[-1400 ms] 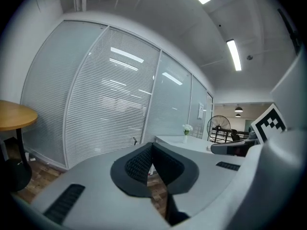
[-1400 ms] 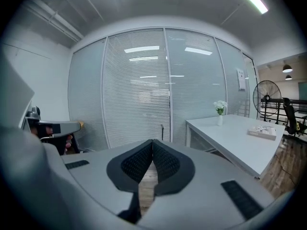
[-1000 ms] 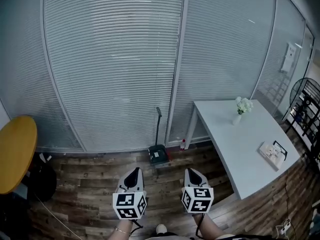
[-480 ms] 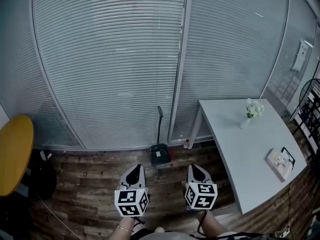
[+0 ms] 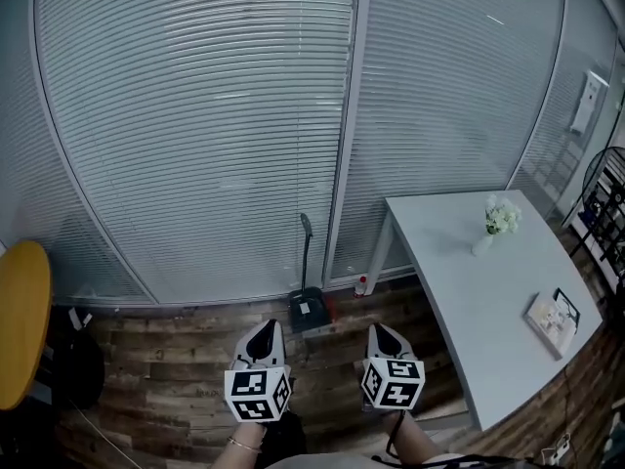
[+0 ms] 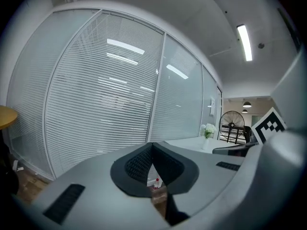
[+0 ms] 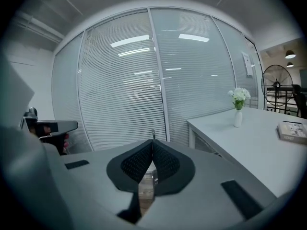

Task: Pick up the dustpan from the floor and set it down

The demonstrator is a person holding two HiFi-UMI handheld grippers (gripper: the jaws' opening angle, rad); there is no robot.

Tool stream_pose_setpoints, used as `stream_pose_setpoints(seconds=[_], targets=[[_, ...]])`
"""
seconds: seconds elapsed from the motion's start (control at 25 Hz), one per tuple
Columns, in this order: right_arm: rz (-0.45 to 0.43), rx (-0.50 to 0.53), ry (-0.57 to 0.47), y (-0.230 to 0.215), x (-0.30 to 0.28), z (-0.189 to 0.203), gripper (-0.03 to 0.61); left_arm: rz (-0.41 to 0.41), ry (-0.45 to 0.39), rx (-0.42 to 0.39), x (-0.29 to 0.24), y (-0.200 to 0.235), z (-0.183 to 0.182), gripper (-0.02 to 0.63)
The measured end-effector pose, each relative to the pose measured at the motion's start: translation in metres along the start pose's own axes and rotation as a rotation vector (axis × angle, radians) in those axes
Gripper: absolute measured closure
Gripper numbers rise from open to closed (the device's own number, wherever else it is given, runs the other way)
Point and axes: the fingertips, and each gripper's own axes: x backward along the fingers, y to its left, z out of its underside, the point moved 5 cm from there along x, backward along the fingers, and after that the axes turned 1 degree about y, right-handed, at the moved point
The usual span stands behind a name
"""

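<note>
The dark dustpan point(image 5: 308, 311) stands on the wood floor against the glass wall, its long handle point(image 5: 305, 252) upright. My left gripper point(image 5: 262, 330) and right gripper point(image 5: 382, 331) are held side by side in the air, short of the dustpan and to either side of it. Both are shut with nothing between the pads. In the right gripper view the handle's top point(image 7: 153, 134) pokes up just over the shut right gripper point(image 7: 152, 143). In the left gripper view the left gripper point(image 6: 152, 146) is shut, and the dustpan is hidden behind it.
A white table point(image 5: 459, 291) stands at the right with a flower vase point(image 5: 499, 219) and a book point(image 5: 553, 319). A small red-capped bottle point(image 5: 360, 284) sits by the table leg. A yellow round table point(image 5: 18, 316) and a black bag point(image 5: 70, 355) are at the left. A blind-covered glass wall point(image 5: 215, 135) runs ahead.
Both grippers have moved forward together toward the glass wall and the dustpan. The yellow table has slid further out at the left. Both have stayed shut.
</note>
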Motion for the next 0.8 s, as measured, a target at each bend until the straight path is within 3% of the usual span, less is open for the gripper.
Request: stream_pose_setpoints(seconds=[0.52, 0.8], targets=[[0.032, 0.018, -0.066, 0.034, -0.134, -0.083, 0.546, 0.02, -0.068, -0.013, -0.119, 0.089, -0.072, 0.597], [0.027, 0.021, -0.036, 0.064, -0.197, -0.093, 0.546, 0.004, -0.035, 0.013, -0.164, 0.145, -0.071, 0.597]])
